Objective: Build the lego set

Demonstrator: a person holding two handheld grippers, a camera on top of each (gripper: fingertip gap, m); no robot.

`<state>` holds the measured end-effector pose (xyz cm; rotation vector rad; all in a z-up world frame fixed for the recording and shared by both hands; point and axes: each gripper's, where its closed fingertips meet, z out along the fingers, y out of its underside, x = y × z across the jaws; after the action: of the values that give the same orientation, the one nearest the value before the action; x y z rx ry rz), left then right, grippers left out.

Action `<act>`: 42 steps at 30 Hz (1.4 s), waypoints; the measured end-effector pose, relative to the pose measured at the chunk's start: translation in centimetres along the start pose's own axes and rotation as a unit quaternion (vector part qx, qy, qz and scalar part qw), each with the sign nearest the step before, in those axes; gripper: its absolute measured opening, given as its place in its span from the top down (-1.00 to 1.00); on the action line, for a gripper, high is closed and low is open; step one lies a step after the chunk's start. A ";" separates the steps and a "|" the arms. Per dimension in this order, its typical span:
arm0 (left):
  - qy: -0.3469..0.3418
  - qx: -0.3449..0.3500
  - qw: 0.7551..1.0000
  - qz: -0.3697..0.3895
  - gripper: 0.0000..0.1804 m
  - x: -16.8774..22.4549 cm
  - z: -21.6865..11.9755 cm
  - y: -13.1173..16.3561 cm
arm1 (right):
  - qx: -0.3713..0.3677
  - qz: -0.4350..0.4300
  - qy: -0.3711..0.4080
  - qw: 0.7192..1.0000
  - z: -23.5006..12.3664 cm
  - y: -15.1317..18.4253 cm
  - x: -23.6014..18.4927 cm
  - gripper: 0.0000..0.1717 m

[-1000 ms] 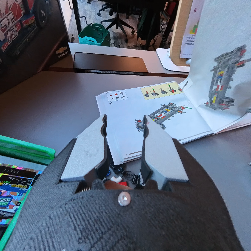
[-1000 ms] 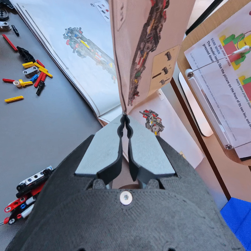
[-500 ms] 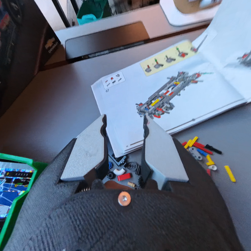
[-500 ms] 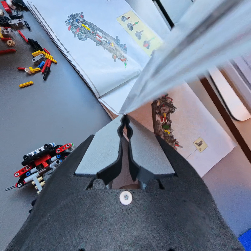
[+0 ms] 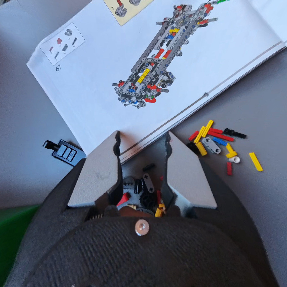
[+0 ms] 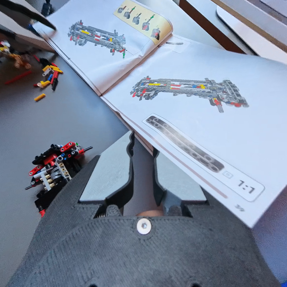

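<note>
An open instruction booklet (image 5: 101, 80) lies on the dark grey table (image 5: 248, 96). My left gripper (image 5: 142, 139) is open and empty, and its tips hover over the near corner of the booklet's left page. Small loose parts (image 5: 146, 184) lie under it between the fingers. My right gripper (image 6: 143, 145) is open. The turned right page (image 6: 209, 132) rests loose over its right finger, whose tip is hidden under the paper. Its left finger (image 6: 118, 163) is bare. A partly built red, black and grey model (image 6: 54, 163) sits just left of this gripper.
A scatter of yellow, red, blue and grey pieces (image 5: 215, 139) lies right of the left gripper and shows in the right wrist view (image 6: 49, 74) too. A small dark device with buttons (image 5: 65, 153) lies beside the booklet. A green tray edge (image 5: 10, 225) is at lower left. Tip to tip, the grippers are about 30 cm apart.
My right gripper held a page's edge upright, swung it over to the right, then opened; the page now lies down, free of the pads. My left gripper moved in closer over the booklet's corner.
</note>
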<state>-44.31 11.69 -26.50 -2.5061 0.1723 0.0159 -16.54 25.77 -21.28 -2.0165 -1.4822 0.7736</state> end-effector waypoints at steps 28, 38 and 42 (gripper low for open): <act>0.003 0.004 1.000 0.006 0.40 0.6 0.2 -0.4 | 0.035 0.080 -0.045 0.995 -1.2 0.0 0.2 0.64; 0.001 0.002 1.000 0.008 0.41 0.6 0.2 -0.4 | 0.057 0.098 -0.042 0.993 -2.0 -0.1 1.0 0.66; 0.000 0.002 1.000 0.008 0.41 0.6 0.2 -0.4 | 0.058 0.100 -0.040 0.993 -2.1 0.0 1.2 0.65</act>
<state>-43.66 12.04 -26.47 -2.5008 0.1922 0.0213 -14.80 26.76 -19.97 -2.0880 -1.2580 1.0080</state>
